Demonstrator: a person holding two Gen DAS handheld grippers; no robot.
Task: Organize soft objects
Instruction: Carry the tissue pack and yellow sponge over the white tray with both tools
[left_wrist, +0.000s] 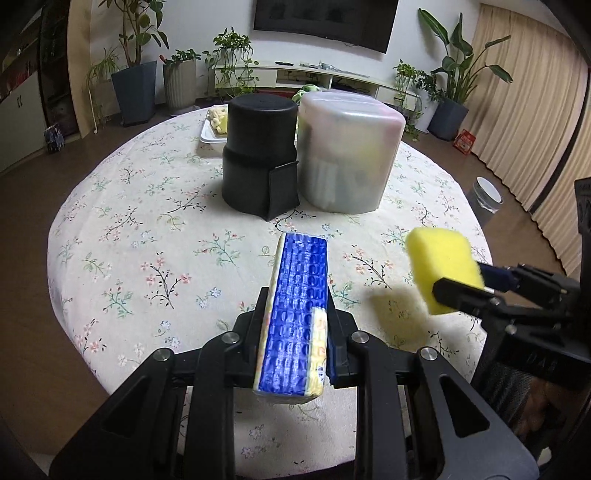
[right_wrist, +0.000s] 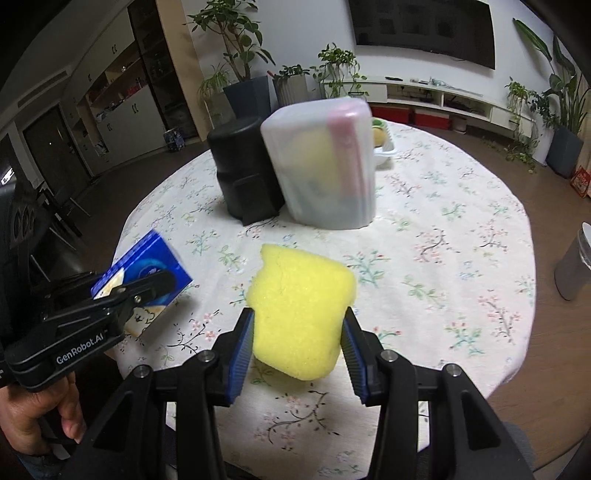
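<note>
My left gripper (left_wrist: 297, 314) is shut on a blue tissue pack (left_wrist: 295, 310), held edge-up above the near part of the table; the pack also shows in the right wrist view (right_wrist: 147, 273). My right gripper (right_wrist: 297, 332) is shut on a yellow sponge (right_wrist: 299, 310), held above the table; the sponge also shows in the left wrist view (left_wrist: 441, 267), to the right of the pack. A black container (left_wrist: 260, 155) and a translucent white container (left_wrist: 349, 151) stand upside down, side by side, at the table's middle.
The round table (left_wrist: 129, 221) has a floral cloth. A white tray (left_wrist: 210, 133) with yellowish items lies behind the black container. A grey bin (right_wrist: 576, 266) stands on the floor to the right. Potted plants and a TV unit line the far wall.
</note>
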